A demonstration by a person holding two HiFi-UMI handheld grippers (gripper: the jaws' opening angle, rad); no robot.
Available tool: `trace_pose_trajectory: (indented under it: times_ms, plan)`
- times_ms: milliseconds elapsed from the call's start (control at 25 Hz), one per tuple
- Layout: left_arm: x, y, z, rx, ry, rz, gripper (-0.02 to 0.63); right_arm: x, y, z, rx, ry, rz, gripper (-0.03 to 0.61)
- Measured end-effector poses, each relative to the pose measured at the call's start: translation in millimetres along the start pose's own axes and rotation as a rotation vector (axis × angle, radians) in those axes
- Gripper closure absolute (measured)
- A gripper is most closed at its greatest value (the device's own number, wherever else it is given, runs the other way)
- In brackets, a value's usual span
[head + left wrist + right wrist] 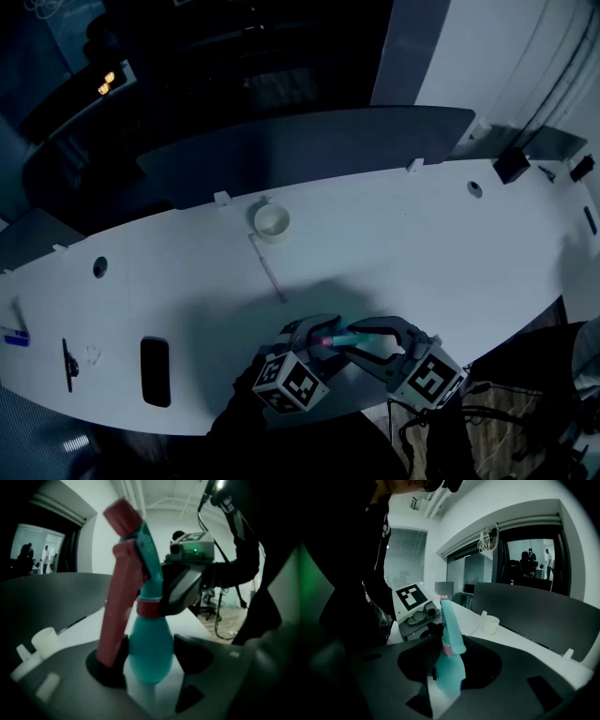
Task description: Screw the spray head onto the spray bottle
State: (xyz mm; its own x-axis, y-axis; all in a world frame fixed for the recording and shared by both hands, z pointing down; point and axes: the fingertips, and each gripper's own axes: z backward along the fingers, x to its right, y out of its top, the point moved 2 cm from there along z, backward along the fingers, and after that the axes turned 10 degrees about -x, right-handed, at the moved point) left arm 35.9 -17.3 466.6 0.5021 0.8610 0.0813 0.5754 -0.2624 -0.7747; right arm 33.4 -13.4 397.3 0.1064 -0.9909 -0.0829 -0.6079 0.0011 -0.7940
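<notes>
**Head view.** We list a white table (422,244) with a dark partition (309,150) along its far side. A white cup (271,221) stands near that side, and a black slot (155,371) sits towards the table's near left. At the near edge, the left gripper (317,336) and right gripper (361,345) meet tip to tip. The small teal spray bottle (349,339) is between them, above the table's near edge.

**Left gripper view.** We record the spray bottle (150,656) bottom-first between this gripper's pads, which close on its round body. The left pad also touches the red trigger of the spray head (124,573). The red collar (149,607) sits on the bottle's neck. The grey right gripper (180,590) reaches in at collar height from the right. The cup (45,641) is at far left.

**Right gripper view.** We note the spray head (449,620) rising teal above a pink collar (447,649). This gripper's pads are clamped around the collar and the top of the spray bottle (451,672). The left gripper (433,630) lies beyond, its marker cube facing us. The person's dark sleeve (370,588) fills the left side. The cup (490,624) and partition (534,606) stand to the right.
</notes>
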Motion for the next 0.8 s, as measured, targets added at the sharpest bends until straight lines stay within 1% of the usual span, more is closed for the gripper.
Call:
trace_pose_trajectory:
  times_ms: [80, 160, 280, 400, 480, 600, 680, 800]
  plan:
    - [-3.7, -1.2, -0.7, 0.019, 0.013, 0.053, 0.305, 6.2, -1.2, -0.5, 0.068, -0.04, -0.08, 0.442]
    - [-5.8, -1.3, -0.9, 0.038, 0.023, 0.093, 0.305, 10.2, -3.5, 1.7, 0.167, -0.115, -0.191, 0.442]
    - [-6.1, -0.8, -2.0, 0.042, 0.04, 0.098, 0.307, 11.4, -8.3, 5.5, 0.264, -0.225, -0.341, 0.44]
    - [-6.9, -0.3, -3.3, 0.046, 0.052, 0.107, 0.306, 10.2, -13.3, 8.5, 0.303, -0.341, -0.43, 0.44]
    - [-7.1, 0.2, -4.0, 0.05, 0.058, 0.114, 0.306, 9.1, -14.7, 10.6, 0.316, -0.402, -0.462, 0.44]
    - [-8.3, 2.5, -3.8, 0.056, 0.07, 0.13, 0.305, 10.4, -12.6, 11.3, 0.317, -0.442, -0.462, 0.44]
    - [-10.2, 4.1, -3.2, 0.059, 0.079, 0.141, 0.307, 12.9, -9.1, 8.5, 0.308, -0.443, -0.449, 0.44]
    - [-9.2, 1.4, -3.6, 0.055, 0.075, 0.135, 0.307, 12.5, -4.9, 5.6, 0.29, -0.396, -0.42, 0.442]
